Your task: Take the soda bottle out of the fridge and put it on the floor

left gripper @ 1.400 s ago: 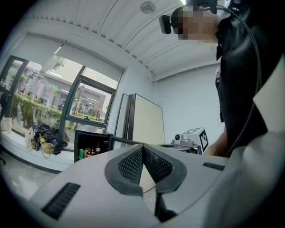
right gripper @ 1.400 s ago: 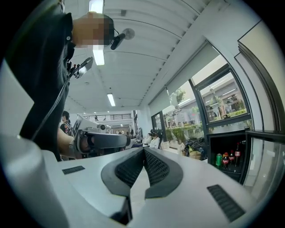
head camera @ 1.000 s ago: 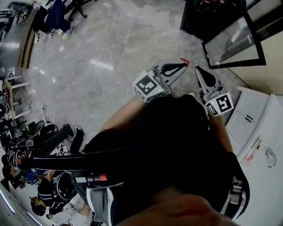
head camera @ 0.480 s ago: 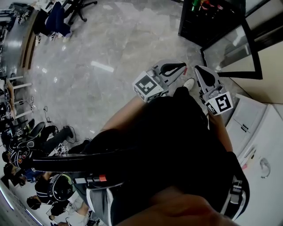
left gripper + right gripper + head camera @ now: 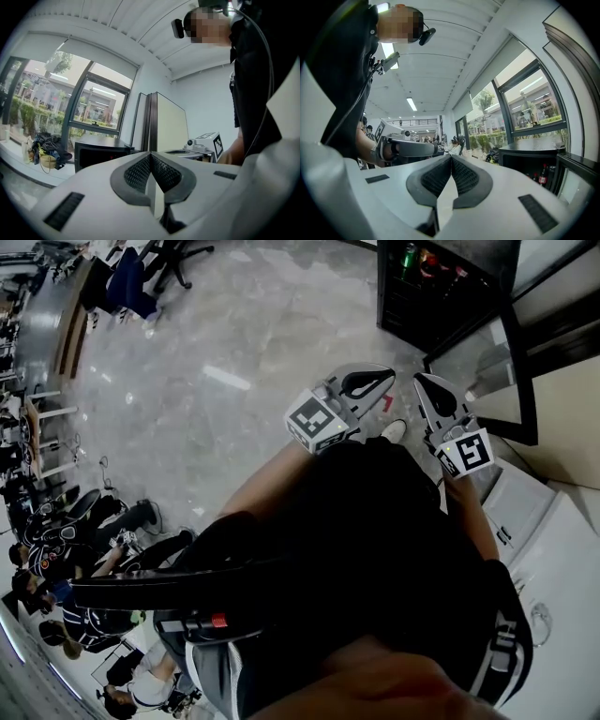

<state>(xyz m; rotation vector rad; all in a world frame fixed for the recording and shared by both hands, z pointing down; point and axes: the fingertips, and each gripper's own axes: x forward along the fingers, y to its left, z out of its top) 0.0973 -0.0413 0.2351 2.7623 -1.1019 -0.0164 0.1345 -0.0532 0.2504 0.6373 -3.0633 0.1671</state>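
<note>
A small black fridge stands at the top right of the head view, its glass door swung open. Several drinks show inside it. In the right gripper view a dark soda bottle with a red label stands in the fridge, far beyond the jaws. My left gripper and right gripper are held side by side over the floor, short of the fridge. Both are shut with nothing between the pads. The left gripper view shows the fridge from the side.
A white cabinet runs along the right edge. My shoe is on the marble floor below the grippers. Several people sit at the lower left, and an office chair stands at the top left.
The fridge and its open door have drawn nearer in the head view, with more of the inside showing. Both grippers keep their side-by-side pose and stay shut.
</note>
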